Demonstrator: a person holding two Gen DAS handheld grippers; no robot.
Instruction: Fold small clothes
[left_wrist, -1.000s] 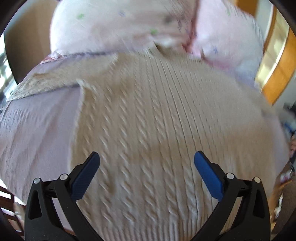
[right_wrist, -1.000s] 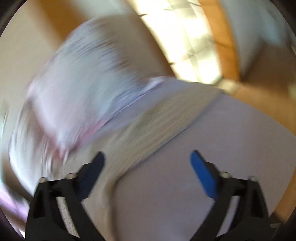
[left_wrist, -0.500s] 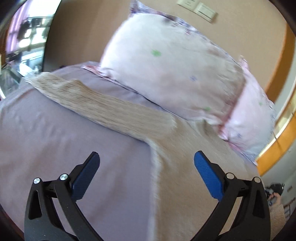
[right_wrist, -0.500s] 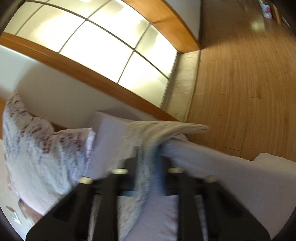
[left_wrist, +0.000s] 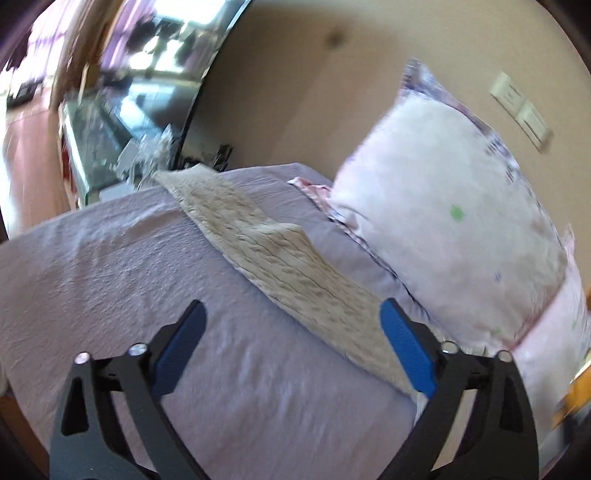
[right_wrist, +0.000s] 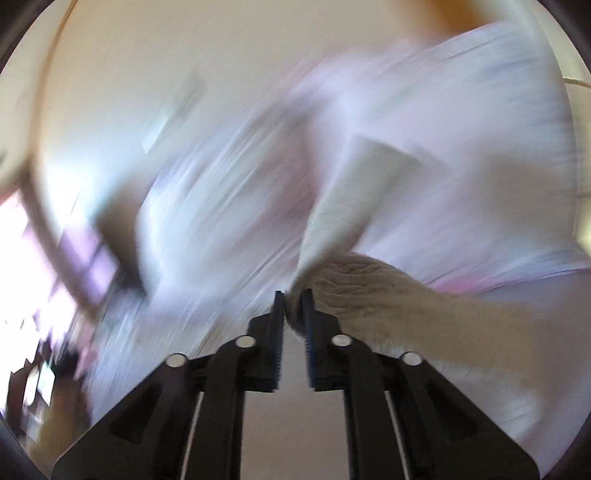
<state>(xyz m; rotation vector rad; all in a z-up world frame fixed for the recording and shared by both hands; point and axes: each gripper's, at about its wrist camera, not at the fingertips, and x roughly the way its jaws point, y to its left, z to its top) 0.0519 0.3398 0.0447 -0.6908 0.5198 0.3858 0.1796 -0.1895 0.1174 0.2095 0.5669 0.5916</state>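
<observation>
Pillow beside sweater sleeve; wall switch above.

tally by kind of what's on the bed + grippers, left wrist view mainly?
Beige knit sweater: 1
Floral pillows: 2 ()
Lilac bedsheet: 1
Grippers: 2, left gripper open over the sheet, right gripper shut on the sweater
Total: 6

Home bedroom, bed with lilac sheet, floral pillow against beige wall, wall switches
</observation>
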